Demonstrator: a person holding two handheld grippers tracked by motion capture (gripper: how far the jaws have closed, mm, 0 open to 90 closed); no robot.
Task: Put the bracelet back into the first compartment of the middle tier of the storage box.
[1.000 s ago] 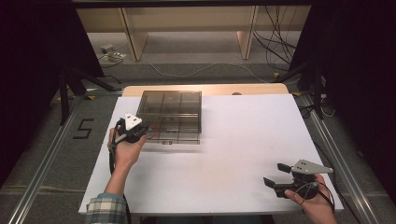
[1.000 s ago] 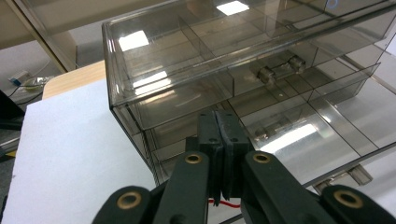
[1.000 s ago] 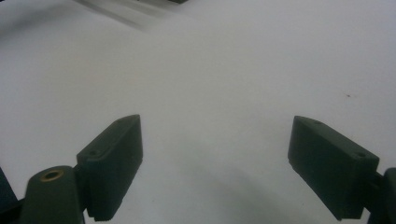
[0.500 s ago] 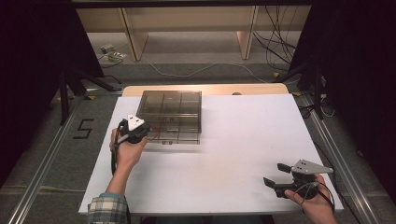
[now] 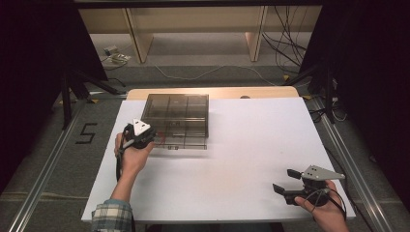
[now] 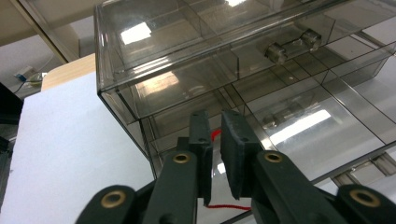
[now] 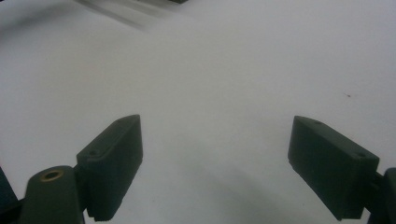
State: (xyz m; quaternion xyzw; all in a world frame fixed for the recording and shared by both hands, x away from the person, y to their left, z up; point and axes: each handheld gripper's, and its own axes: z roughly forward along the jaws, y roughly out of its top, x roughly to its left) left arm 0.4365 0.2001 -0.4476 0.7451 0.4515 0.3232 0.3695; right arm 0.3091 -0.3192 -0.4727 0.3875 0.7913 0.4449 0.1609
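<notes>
Resting just ahead of the barely parted left gripper (image 6: pixel 215 135), clear drawer box (image 6: pixel 243 70)

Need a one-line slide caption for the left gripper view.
Left gripper, jaws slightly apart after just opening, at the front of a clear plastic drawer box with a red thread beneath, on a white table.

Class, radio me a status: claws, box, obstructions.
Left claw just opening, narrow gap, at clear smoky plastic drawer box. Right claw open over white table. Nothing in the way.
</notes>
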